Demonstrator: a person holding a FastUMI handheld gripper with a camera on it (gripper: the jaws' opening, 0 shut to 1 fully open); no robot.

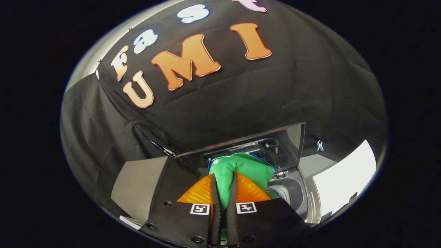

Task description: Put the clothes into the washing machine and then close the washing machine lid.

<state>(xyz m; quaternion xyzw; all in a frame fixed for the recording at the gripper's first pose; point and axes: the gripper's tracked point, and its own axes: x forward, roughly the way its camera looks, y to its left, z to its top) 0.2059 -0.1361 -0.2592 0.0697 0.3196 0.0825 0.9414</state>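
Observation:
A green garment [246, 168] with a thin blue edge is pinched between my gripper's [224, 184] two fingers, which press on it from both sides. The cloth bulges out just ahead of the fingertips. Beyond and to the right lies the washing machine's round opening [287, 193], with its grey drum rim showing. The machine's dark lid [262, 141] stands raised behind the garment. The garment hangs over the opening's left part; how far above it I cannot tell.
The black cloth wall rises right behind the machine. A grey surface [137, 182] lies to the left of the fingers and a white panel [344, 179] to the right of the machine. A small light-blue clip [319, 146] hangs on the cloth at the right.

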